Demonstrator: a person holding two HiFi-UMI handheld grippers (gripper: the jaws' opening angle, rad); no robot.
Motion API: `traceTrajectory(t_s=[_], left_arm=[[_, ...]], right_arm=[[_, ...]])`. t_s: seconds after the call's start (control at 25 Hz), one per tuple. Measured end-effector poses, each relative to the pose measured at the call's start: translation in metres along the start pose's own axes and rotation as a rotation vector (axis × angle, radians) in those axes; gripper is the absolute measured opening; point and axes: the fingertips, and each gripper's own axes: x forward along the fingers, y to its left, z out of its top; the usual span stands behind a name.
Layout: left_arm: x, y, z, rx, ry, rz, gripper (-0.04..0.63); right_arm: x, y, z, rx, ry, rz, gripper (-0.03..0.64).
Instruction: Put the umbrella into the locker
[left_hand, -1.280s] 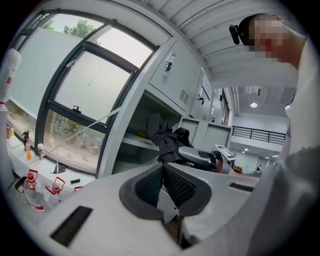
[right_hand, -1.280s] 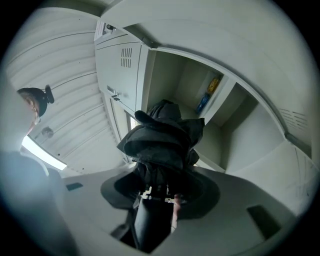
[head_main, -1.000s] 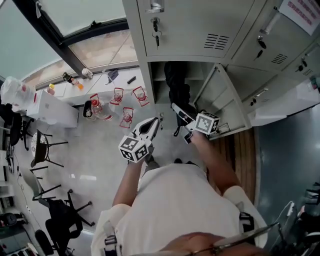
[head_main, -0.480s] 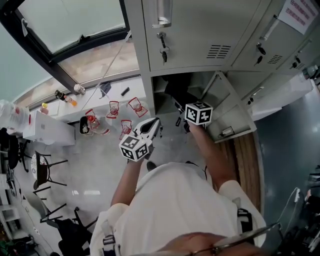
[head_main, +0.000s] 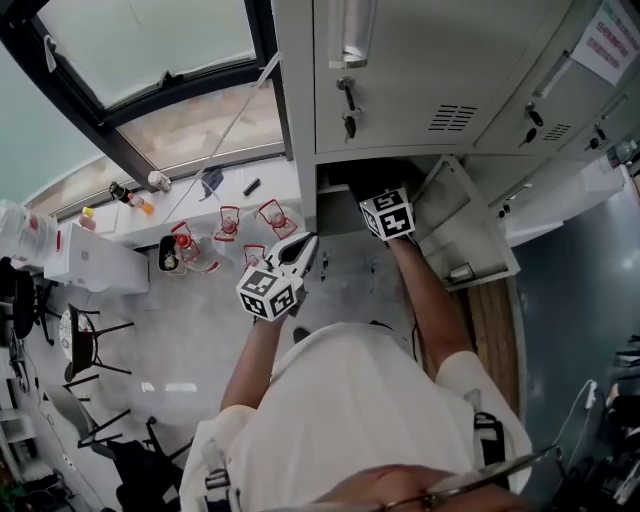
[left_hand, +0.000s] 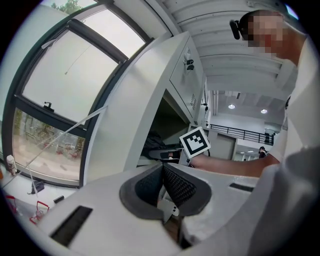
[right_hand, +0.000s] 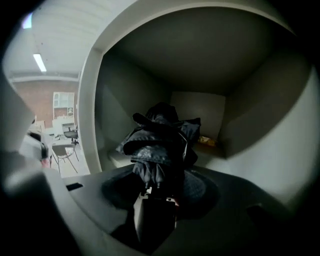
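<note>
A black folded umbrella (right_hand: 159, 142) sticks out ahead of my right gripper (right_hand: 162, 174), which is shut on its near end. The umbrella's far end lies inside the open grey locker compartment (right_hand: 197, 107). In the head view only this gripper's marker cube (head_main: 388, 213) shows at the compartment's mouth (head_main: 345, 185), with the jaws and umbrella hidden inside. The locker door (head_main: 452, 215) hangs open to the right. My left gripper (head_main: 303, 248) hovers outside, left of the opening, shut with nothing between its pads (left_hand: 172, 182).
Closed locker doors with keys (head_main: 346, 108) stand above the open one. A window sill carries bottles and red wire holders (head_main: 228, 222), with a white box (head_main: 95, 258) further left. Chairs (head_main: 85, 335) stand at lower left. A small yellowish thing (right_hand: 207, 141) lies at the compartment's back.
My right gripper has rolled and pushed the umbrella from in front of the opening up into the compartment. The left gripper has shifted only slightly.
</note>
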Motion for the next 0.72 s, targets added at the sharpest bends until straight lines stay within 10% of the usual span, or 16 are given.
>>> traceTrajectory(t_s=[0.72], left_arm=[[-0.016, 0.024, -0.004, -0.031, -0.012, 0.076, 0.005]], right_arm=[[0.029, -0.007, 0.015, -0.364, 0.088, -0.133, 0.252]])
